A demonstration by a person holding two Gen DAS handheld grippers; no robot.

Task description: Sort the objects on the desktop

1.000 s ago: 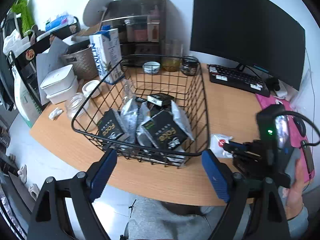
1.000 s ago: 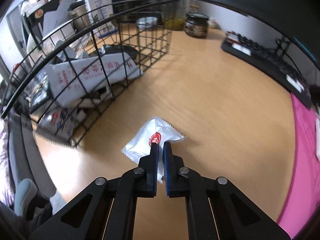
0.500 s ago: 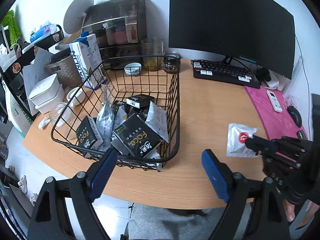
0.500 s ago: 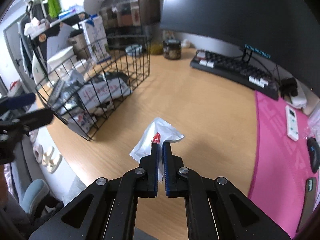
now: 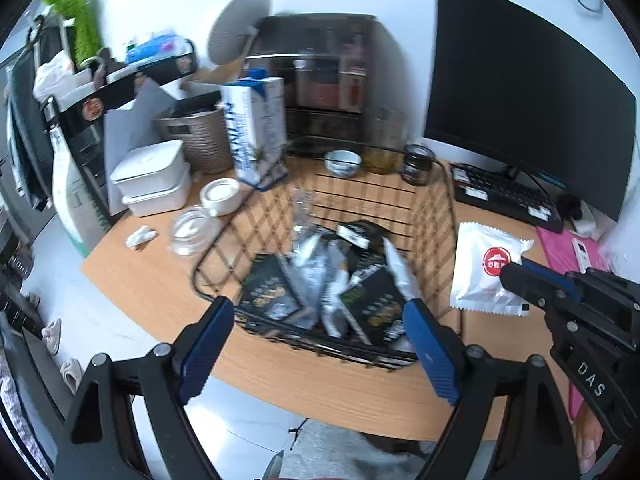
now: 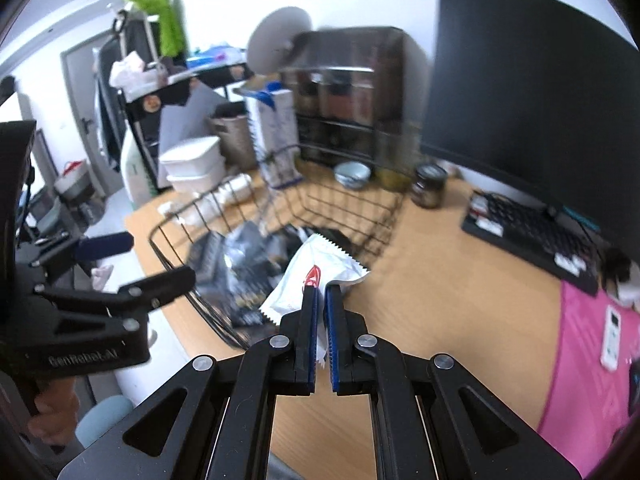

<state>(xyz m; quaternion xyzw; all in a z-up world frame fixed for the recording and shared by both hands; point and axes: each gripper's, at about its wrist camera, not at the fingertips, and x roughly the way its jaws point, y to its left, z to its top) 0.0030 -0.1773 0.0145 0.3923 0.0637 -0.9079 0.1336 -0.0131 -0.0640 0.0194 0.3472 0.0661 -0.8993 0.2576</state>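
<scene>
My right gripper [image 6: 321,294] is shut on a white snack packet [image 6: 316,276] with a red round logo and holds it in the air, just right of the black wire basket [image 6: 352,208]. The left wrist view shows the same packet [image 5: 486,266] hanging from the right gripper [image 5: 510,276] beside the basket's right wall [image 5: 450,216]. Several black and silver packets [image 5: 320,284] lie in the basket. My left gripper [image 5: 320,348] stands open over the basket's near rim with nothing between its blue pads.
A milk carton [image 5: 256,128], white lidded boxes [image 5: 152,178], a glass jar [image 5: 190,230], a small bowl [image 5: 342,162] and a dark jar [image 5: 418,164] crowd the desk's back and left. A monitor [image 5: 528,100], keyboard [image 5: 508,196] and pink mat [image 6: 596,356] lie right.
My right gripper has lifted the white packet off the desk and carried it up toward the basket. The left gripper has shifted a little, staying open.
</scene>
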